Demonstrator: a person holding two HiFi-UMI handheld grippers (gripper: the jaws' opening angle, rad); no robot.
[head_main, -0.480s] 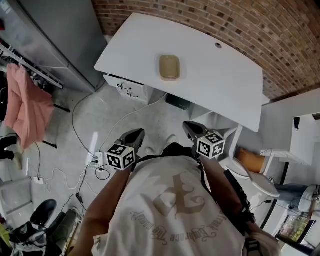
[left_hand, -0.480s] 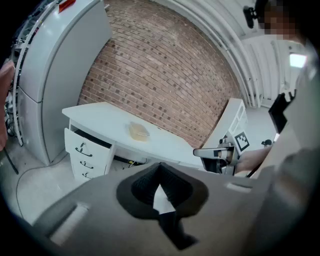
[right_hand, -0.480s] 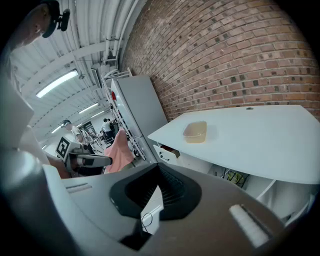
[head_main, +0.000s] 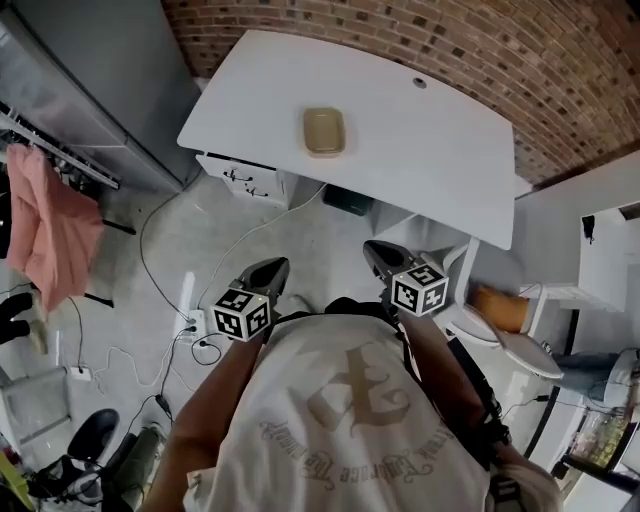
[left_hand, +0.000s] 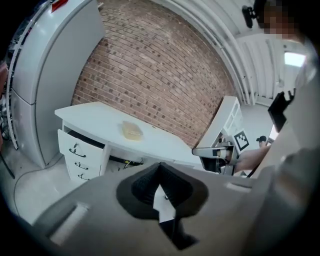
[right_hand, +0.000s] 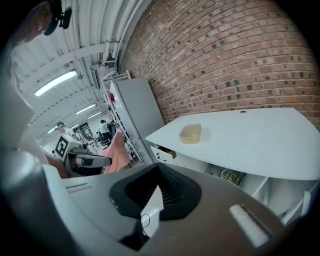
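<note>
A shallow beige container (head_main: 324, 131) lies on a white desk (head_main: 430, 150) in front of a brick wall. My left gripper (head_main: 272, 268) and right gripper (head_main: 378, 250) are held close to my body, over the floor, short of the desk's front edge. Both are shut with nothing between the jaws. In the left gripper view my left gripper (left_hand: 160, 165) points at the desk (left_hand: 95, 117) and the container (left_hand: 132, 130), with the right gripper (left_hand: 215, 150) off to the right. In the right gripper view my right gripper (right_hand: 159, 167) faces the container (right_hand: 191, 132) from far off.
White drawers (head_main: 245, 175) sit under the desk's left end. A tall grey cabinet (head_main: 90, 60) stands at the left, with a pink cloth (head_main: 45, 225) hanging on a rack. Cables and a power strip (head_main: 195, 322) lie on the floor. An orange object (head_main: 500, 308) and white furniture stand at the right.
The desk and container sit slightly higher and further left in the head view and a little smaller in both gripper views. Both grippers stay shut in the same place by my body.
</note>
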